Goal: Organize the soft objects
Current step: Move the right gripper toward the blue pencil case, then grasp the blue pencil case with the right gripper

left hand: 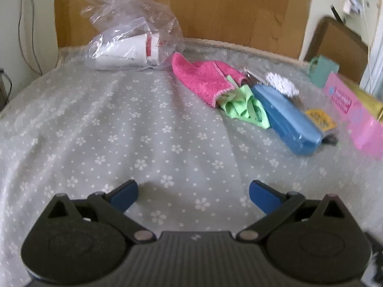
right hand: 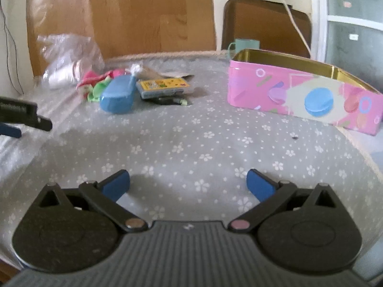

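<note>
A pink cloth lies at the back of the table, over a crumpled green cloth. Both show small in the right wrist view, the pink cloth and the green cloth. A white knitted piece lies behind a blue case. An open pink tin with a gold inside stands at the right. My left gripper is open and empty, well short of the cloths. My right gripper is open and empty over the tablecloth.
A clear plastic bag with white paper cups lies at the back left. A yellow-lidded box and a dark small item lie beside the blue case. A teal mug stands at the far edge. The left gripper shows at the left edge.
</note>
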{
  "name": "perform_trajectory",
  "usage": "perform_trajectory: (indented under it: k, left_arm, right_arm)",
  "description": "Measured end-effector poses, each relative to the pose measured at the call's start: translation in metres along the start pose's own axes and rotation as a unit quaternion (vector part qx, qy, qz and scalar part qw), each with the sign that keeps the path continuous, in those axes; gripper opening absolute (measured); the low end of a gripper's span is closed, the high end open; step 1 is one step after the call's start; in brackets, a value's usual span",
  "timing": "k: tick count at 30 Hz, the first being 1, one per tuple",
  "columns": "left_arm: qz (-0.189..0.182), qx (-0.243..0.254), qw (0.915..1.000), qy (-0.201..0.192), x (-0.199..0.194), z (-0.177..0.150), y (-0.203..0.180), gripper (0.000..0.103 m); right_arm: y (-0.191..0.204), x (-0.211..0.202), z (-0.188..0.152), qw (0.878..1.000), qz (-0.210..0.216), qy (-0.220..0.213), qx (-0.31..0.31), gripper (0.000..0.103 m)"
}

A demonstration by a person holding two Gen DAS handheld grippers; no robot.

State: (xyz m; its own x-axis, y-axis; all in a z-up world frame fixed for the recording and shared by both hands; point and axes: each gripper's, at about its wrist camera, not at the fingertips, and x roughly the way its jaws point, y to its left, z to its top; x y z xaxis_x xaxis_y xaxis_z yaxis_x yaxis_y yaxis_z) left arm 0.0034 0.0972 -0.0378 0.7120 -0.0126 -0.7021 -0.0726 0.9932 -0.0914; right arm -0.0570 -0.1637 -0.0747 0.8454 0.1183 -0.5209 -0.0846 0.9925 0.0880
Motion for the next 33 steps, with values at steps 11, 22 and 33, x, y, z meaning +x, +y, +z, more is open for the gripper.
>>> perform_trajectory:
  k: [11,22,33]
  left_arm:
    - [-0.024,0.053,0.9980,-0.023,-0.006,-0.013,0.005,0.103]
    - [-0.041,0.005,0.9944,-0.097,0.006,0.005,0.017,0.103]
    - [-0.076,-0.042,0.9925,-0.086,0.012,0.005,0.040,0.103]
  right_arm:
    - [0.003,-0.003,0.012,0.999,0.034,-0.018,0.007,0.097]
    - [0.082,0.077,0.089,0.991,0.119,0.011,-0.060,0.065]
    - [0.051,0.036,0.045,0.988,0.134,0.021,-0.068,0.056]
